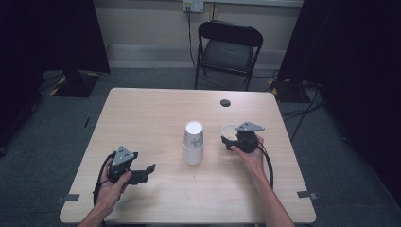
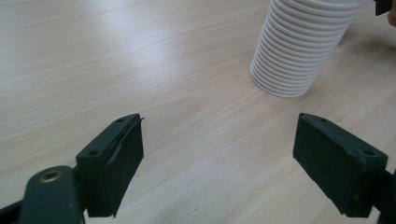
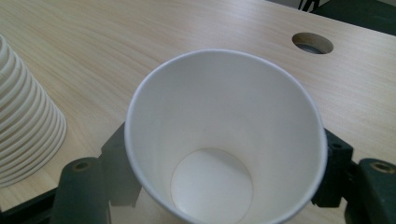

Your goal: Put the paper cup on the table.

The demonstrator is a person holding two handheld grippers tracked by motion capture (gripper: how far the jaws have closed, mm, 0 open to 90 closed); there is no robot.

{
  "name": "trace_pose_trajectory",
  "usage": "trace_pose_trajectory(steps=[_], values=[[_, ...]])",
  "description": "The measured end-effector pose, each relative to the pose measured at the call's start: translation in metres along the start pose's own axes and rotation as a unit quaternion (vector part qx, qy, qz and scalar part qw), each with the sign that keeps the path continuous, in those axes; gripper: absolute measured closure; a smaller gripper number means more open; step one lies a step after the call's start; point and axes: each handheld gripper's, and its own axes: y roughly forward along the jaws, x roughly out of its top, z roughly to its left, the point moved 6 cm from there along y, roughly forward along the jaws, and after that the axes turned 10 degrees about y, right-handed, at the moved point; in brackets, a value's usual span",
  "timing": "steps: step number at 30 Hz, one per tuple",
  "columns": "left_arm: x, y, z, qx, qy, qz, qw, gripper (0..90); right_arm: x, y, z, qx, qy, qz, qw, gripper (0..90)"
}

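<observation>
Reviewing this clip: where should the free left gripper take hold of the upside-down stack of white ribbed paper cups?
Grip the top cup of the stack across its side wall, coming level from the left gripper side. The cups stand inverted, so closed bottoms face up, offering no rim; the open jaws already face the ribbed wall.

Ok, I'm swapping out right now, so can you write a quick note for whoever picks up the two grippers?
Left gripper: open, empty, low over the table, jaws pointing toward the cup stack.
Right gripper: a single white paper cup sits between its jaws, mouth toward the camera; whether the pads still press on it is unclear.
Cup stack: upside down at mid-table, a printed cup on top.
Done: one cup is apart from the stack, in the right gripper.
Left: probably set that cup down or stack it; nothing shows where.
</observation>
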Motion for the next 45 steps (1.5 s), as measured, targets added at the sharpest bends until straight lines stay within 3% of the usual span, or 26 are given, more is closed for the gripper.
trace_pose_trajectory(steps=[14, 21, 30, 37, 40, 45], values=[[0.002, 0.001, 0.002, 0.001, -0.003, -0.007, 1.0000, 16.0, 0.000, 0.000, -0.002, -0.005, 0.010, 0.011, 0.9999, 26.1], [0.002, 0.002, 0.001, 0.000, 0.003, -0.005, 1.0000, 15.9, -0.001, -0.001, -0.006, 0.007, 0.021, 0.014, 0.9997, 13.7], [0.002, 0.002, 0.003, 0.000, 0.004, -0.004, 1.0000, 15.9, -0.003, -0.004, -0.006, 0.012, 0.035, 0.013, 0.9992, 13.5], [0.003, 0.004, 0.004, 0.000, 0.003, -0.004, 1.0000, 15.9, -0.004, -0.013, -0.008, 0.009, 0.046, 0.004, 0.9989, 13.7], [0.003, 0.005, 0.003, -0.002, 0.005, -0.005, 1.0000, 15.9, -0.001, -0.020, -0.004, 0.005, 0.034, -0.001, 0.9994, 13.6], [0.004, 0.005, 0.003, -0.001, 0.007, -0.005, 1.0000, 15.9, 0.000, -0.030, -0.007, 0.006, 0.047, -0.005, 0.9989, 13.6]])
